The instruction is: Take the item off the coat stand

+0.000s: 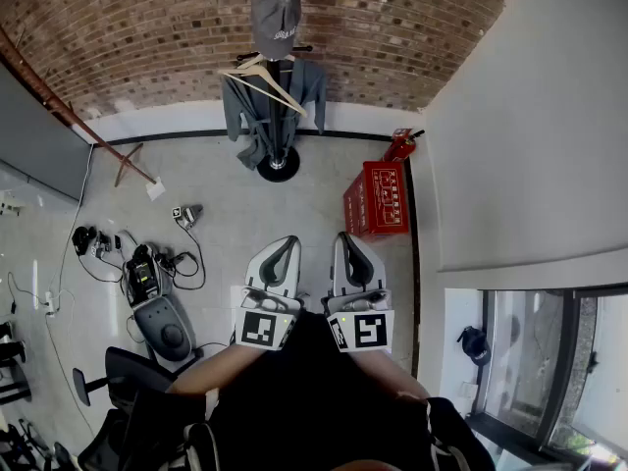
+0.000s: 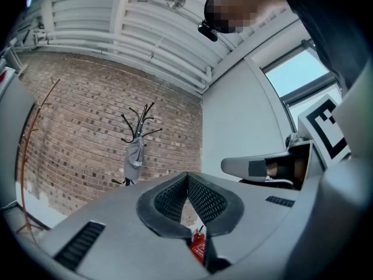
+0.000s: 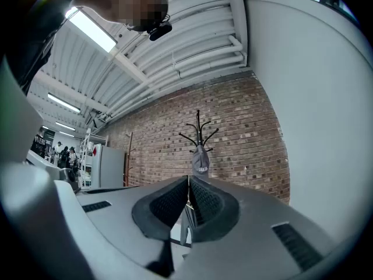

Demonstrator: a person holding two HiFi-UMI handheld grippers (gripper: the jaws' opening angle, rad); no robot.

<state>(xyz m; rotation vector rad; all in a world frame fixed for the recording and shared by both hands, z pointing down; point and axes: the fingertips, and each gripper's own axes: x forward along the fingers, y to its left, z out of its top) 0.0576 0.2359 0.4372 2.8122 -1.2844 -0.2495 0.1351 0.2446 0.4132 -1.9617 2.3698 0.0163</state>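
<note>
Two grippers sit side by side close to the person's body, well short of the coat stand (image 1: 278, 165), so the task looks to be at its approach step, with nothing taken yet. The left gripper (image 1: 284, 244) has its jaws pressed together on nothing, and the right gripper (image 1: 344, 239) is likewise fully closed and empty. A grey cap (image 1: 276, 10) hangs at the top of the stand, with a wooden hanger (image 1: 267, 78) and a grey garment (image 1: 245, 116) on the hooks below it. The cap is probably the item meant, though the task does not say which. The next move likely calls for walking up to the stand, opening one pair of jaws and raising it to the cap's edge. Open floor (image 1: 265, 214) lies between the person and the stand. The brick wall (image 1: 392, 27) stands right behind the stand. A red crate (image 1: 378, 199) and a fire extinguisher (image 1: 399, 145) crowd the stand's right side, against the white wall (image 1: 520, 116). Cabled gear (image 1: 147, 278) lies well off to its left.
</note>
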